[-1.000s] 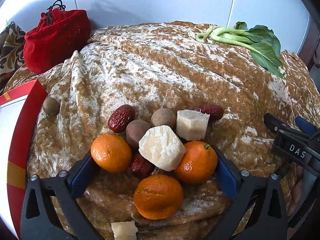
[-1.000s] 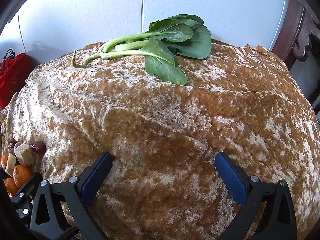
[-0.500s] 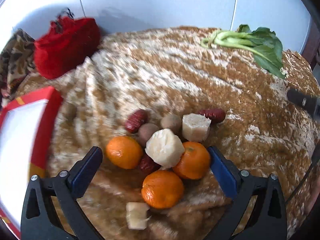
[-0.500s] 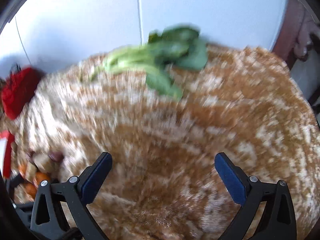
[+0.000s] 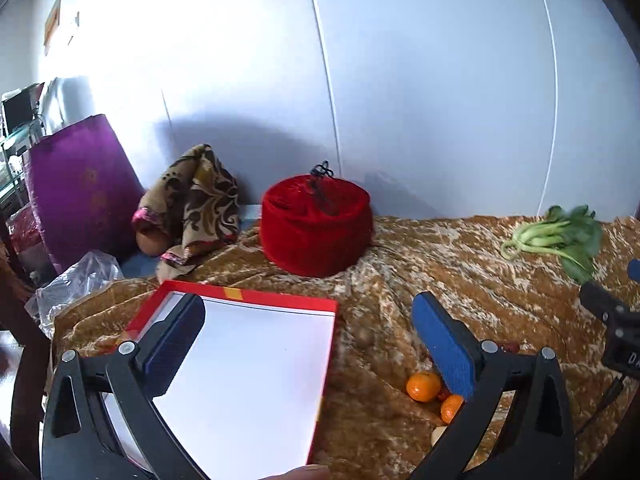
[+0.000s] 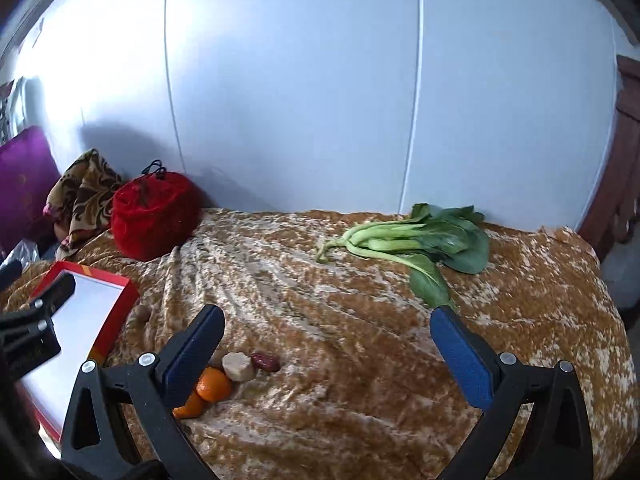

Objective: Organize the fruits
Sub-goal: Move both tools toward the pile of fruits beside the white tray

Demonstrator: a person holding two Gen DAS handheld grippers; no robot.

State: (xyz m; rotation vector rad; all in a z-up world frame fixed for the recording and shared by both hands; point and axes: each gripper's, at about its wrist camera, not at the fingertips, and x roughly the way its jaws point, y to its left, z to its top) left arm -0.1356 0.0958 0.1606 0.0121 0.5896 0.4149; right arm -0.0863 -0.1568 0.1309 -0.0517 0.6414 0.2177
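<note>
A lived-in home room: a desk draped in crushed golden-brown velvet cloth (image 6: 360,320) against pale wall panels (image 6: 300,100); at ten o'clock a red velvet drawstring pouch (image 5: 316,228), a floral patterned fabric (image 5: 196,204), a purple cushion (image 5: 76,184); leafy green bok choy (image 6: 420,244) at one o'clock.

The left wrist camera is looking forward between the fingers of the left gripper (image 5: 308,344), raised above the red-rimmed tray (image 5: 248,292) and facing the white wall (image 5: 400,80). The right wrist camera is looking along the right gripper (image 6: 326,344) from further right, also toward the wall, over the brown cloth (image 6: 360,320). Both views are sharing the red pouch (image 5: 316,228), the leafy greens (image 6: 416,240), the tray and the tangerines (image 6: 214,388).
</note>
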